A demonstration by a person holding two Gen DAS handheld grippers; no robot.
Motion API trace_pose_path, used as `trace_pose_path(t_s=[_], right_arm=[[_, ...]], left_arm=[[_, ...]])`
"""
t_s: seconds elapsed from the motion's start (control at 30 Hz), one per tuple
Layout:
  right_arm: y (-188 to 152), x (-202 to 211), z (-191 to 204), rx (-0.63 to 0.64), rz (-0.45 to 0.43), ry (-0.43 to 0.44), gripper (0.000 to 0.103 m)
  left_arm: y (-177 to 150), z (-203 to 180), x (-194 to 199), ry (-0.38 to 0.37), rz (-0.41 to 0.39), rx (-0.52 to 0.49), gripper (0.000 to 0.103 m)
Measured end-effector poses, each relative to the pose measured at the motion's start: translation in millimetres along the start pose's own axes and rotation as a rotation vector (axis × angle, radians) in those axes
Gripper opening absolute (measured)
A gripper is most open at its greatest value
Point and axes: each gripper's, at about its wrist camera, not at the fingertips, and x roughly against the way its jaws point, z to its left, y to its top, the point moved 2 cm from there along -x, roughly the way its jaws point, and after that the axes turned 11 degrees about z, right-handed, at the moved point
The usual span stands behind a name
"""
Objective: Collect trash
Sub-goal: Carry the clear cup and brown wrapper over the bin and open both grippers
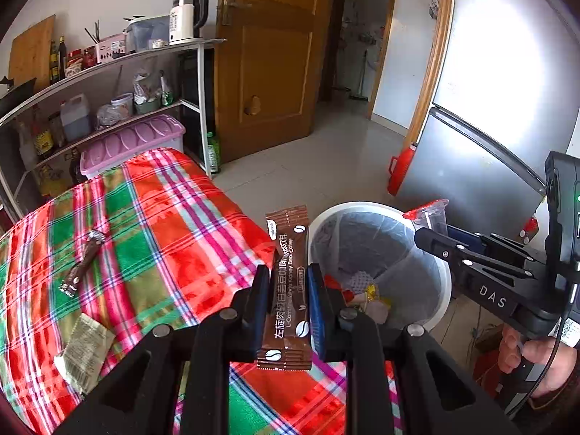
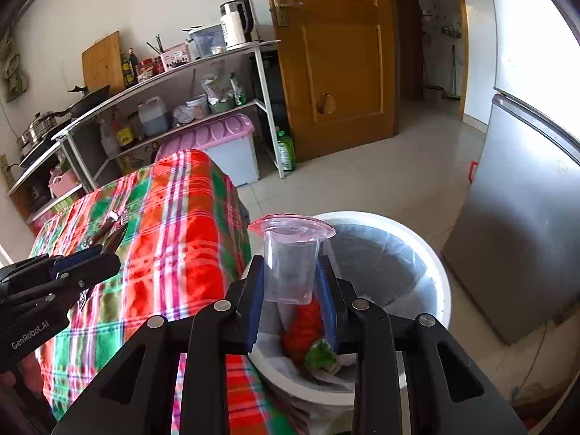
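A white wall (image 2: 145,7) backs a metal shelf rack (image 2: 203,69) carrying a kettle (image 2: 235,21), bottles and a cutting board (image 2: 103,61). A lilac-lidded bin (image 2: 224,137) stands on the pale tiled floor (image 2: 362,181). The wooden door (image 2: 337,54) stands open beside a steel fridge (image 2: 525,199) glaring with light.

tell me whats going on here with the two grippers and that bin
A person is clearing trash off a table with a handheld gripper in each hand. The left gripper is shut on a brown coffee sachet, at the table's edge beside the white bin. The right gripper is shut on a clear plastic cup with a red peel lid, held over the bin. Neither is dropped yet. A brown wrapper and a pale packet lie on the plaid tablecloth.
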Motion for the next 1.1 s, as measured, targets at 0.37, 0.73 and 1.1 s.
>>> trace_pose_path(t_s=[0.37, 0.73, 1.1], right_arm=[[-13, -23, -62, -0.063, 0.083, -0.051, 0.029], [-26, -58, -90, -0.077, 0.177, -0.066, 0.029], [-27, -72, -96, -0.068, 0.206, -0.073, 0.044]], left_arm=[[13, -48, -56, -0.063, 0.099, -0.029, 0.022], [16, -73, -96, -0.064, 0.178, -0.039, 0.023], [15, -77, -106, -0.036, 0.207, -0.041, 0.045]])
